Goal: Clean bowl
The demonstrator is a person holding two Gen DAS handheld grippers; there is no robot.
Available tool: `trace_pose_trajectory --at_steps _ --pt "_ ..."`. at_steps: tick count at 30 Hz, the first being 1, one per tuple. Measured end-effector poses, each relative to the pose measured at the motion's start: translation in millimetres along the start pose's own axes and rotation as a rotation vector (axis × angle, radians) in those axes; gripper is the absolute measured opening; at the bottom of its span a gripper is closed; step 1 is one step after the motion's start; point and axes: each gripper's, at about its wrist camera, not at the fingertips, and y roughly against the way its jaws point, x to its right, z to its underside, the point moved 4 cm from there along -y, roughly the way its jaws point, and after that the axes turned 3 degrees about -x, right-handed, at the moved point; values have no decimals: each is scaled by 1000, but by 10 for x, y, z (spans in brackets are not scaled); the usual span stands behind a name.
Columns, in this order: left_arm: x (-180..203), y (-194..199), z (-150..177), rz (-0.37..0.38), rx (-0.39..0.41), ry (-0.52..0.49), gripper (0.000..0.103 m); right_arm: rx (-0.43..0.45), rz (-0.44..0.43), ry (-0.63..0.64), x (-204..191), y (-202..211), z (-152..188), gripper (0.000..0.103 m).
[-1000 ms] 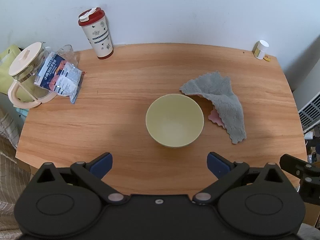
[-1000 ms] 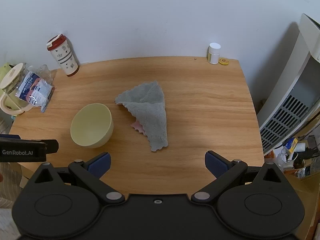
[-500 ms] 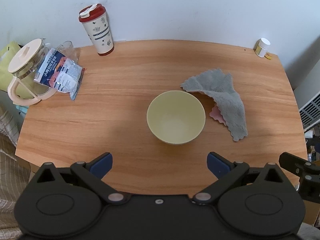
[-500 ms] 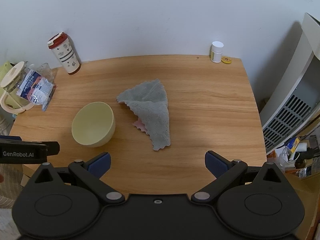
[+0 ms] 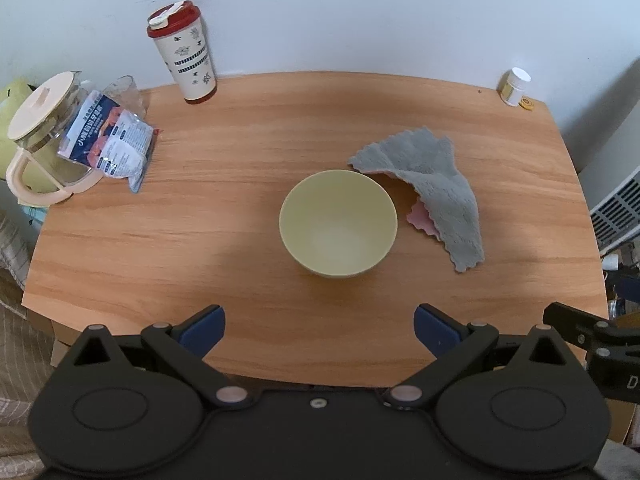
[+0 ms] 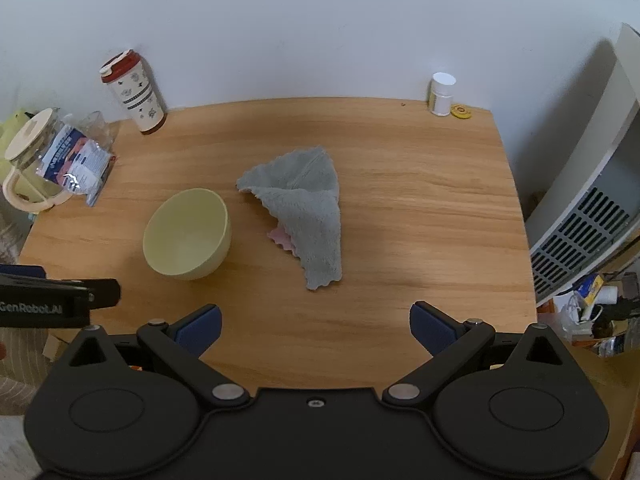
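A pale yellow-green bowl (image 5: pixel 338 224) stands upright and empty in the middle of the wooden table (image 5: pixel 240 152). Just right of it lies a crumpled grey cloth (image 5: pixel 436 184) with a pink underside showing. My left gripper (image 5: pixel 319 330) hovers open above the near table edge, straight in front of the bowl and well short of it. In the right wrist view the bowl (image 6: pixel 187 234) sits to the left and the cloth (image 6: pixel 308 212) lies ahead of my right gripper (image 6: pixel 315 327), which is open and holds nothing.
At the table's left edge stand a glass kettle with a cream lid (image 5: pixel 44 140) and a plastic packet (image 5: pixel 110 144). A red-lidded tumbler (image 5: pixel 184 54) stands at the back by the wall. A small white-capped bottle (image 6: pixel 441 94) occupies the back right corner. A white heater (image 6: pixel 588 216) stands right of the table.
Both grippers have drifted slightly forward and upward over the table's near edge, so the bowl and cloth sit a little higher in view. Neither gripper changed its opening.
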Motion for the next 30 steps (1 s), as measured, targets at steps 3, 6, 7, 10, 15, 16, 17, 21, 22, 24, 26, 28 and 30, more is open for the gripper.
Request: trace_pose_trajectory --at_steps 3,6,7,10,15,16,17,21,22,24,26,28,30 --pt "-11 21 18 1 8 13 103 14 0 9 2 26 -34 102" --pt "-18 32 27 -1 14 18 103 9 -15 7 20 18 -45 102" --pt "-21 35 28 -3 16 19 103 7 -21 6 27 15 -48 102" --pt "-50 42 24 1 21 38 103 46 -20 7 80 50 -103 102" --pt "-107 51 10 4 50 75 103 187 -14 35 226 153 -238 102" --pt "-118 56 1 4 68 81 103 213 -33 48 251 164 -255 102" --pt "-130 62 -10 5 89 86 103 235 -56 66 268 167 -265 102" --pt "-134 20 -50 14 145 101 103 342 -114 235 290 86 -255 102" --pt "-123 7 -63 18 154 101 103 332 -117 286 286 33 -260 101" --pt "-97 -15 -80 30 171 88 103 332 -119 354 269 -72 -289 101" --pt "-81 -28 -93 32 190 72 103 335 -121 414 250 -177 -322 101" --pt "-86 -64 -96 12 233 58 103 338 -123 474 232 -283 -355 101" --pt "-131 -130 -112 15 238 69 103 341 -125 533 214 -388 -388 101"
